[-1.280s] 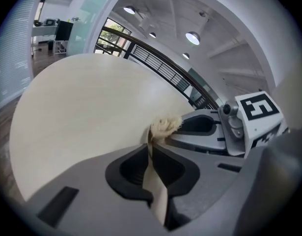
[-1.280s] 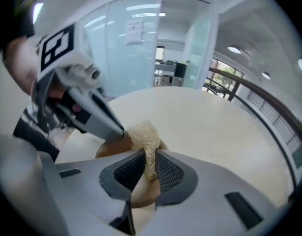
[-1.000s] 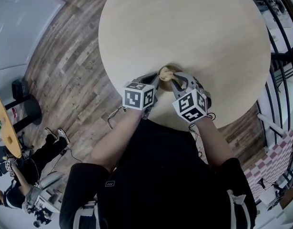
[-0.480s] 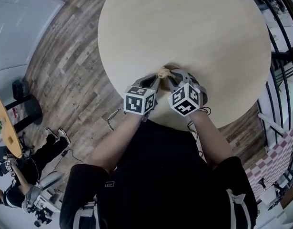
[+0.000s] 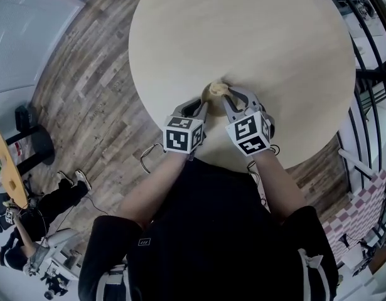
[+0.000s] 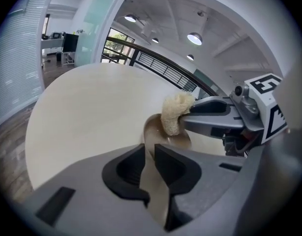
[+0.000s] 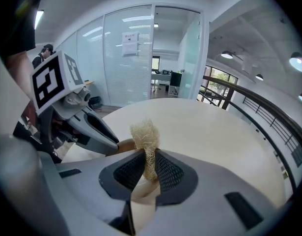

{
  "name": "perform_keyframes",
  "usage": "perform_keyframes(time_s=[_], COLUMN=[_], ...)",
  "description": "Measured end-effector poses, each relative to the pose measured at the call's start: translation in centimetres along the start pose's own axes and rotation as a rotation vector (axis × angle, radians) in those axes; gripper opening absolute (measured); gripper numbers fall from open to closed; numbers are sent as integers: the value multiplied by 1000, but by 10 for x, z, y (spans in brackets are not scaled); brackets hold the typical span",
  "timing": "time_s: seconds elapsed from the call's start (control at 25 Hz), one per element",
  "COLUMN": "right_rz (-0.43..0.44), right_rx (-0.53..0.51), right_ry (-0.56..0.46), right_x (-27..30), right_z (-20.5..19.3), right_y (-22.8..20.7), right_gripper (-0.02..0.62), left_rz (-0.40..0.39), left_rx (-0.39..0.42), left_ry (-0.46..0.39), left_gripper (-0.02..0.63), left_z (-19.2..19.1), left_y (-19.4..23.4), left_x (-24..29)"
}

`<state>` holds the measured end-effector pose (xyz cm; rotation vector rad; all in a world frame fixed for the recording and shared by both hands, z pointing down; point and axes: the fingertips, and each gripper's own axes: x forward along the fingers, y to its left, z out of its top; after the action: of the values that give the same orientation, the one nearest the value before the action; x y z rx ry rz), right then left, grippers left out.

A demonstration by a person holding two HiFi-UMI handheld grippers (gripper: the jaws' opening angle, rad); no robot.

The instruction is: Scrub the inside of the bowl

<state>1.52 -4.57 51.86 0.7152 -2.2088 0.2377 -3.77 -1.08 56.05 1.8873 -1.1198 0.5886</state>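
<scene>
Fibrous loofah [image 7: 145,132], pinched by the right gripper [image 7: 150,160], dips into the tan bowl [image 6: 166,137] near the table's [image 5: 243,36] front edge, its rim between the left gripper's [image 6: 149,156] jaws, which have just been opening and sit slack: mid-scrub, and the next stroke likely needs that rim re-clamped.

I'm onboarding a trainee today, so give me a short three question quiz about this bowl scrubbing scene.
1. Which one: the right gripper holds A a loofah scrubber, B a spoon, C nothing.
2. True or false: the bowl stands on the floor.
3. Fill in: the bowl's rim sits between the jaws of the ___ gripper.
Key: 1 A. 2 false, it stands on the round table. 3 left gripper, whose jaws have just been opening around the rim.
</scene>
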Motion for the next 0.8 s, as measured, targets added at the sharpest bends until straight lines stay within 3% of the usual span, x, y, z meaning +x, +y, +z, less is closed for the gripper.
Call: perform_keyframes(time_s=[0.12, 0.36, 0.48, 0.56, 0.68, 0.8], right_rz=[33, 75, 101, 117, 127, 134], right_rx=[-39, -126, -243, -333, -415, -443], right_ry=[32, 82, 109, 127, 150, 157], right_x=[-12, -15, -13, -10, -6, -6], right_z=[-5, -16, -19, -21, -22, -20], right_y=[6, 23, 36, 46, 53, 58], right_gripper=[74, 74, 74, 74, 74, 74], left_rz=[-5, 31, 19, -43, -198, -241], left_rx=[30, 180, 166, 179, 341, 599], left_ry=[18, -9, -54, -62, 5, 99], left_gripper=[84, 133, 133, 129, 83, 66], left_z=[-1, 19, 48, 67, 82, 81], left_y=[-3, 7, 18, 16, -8, -23], left_x=[-3, -10, -9, -4, 10, 28])
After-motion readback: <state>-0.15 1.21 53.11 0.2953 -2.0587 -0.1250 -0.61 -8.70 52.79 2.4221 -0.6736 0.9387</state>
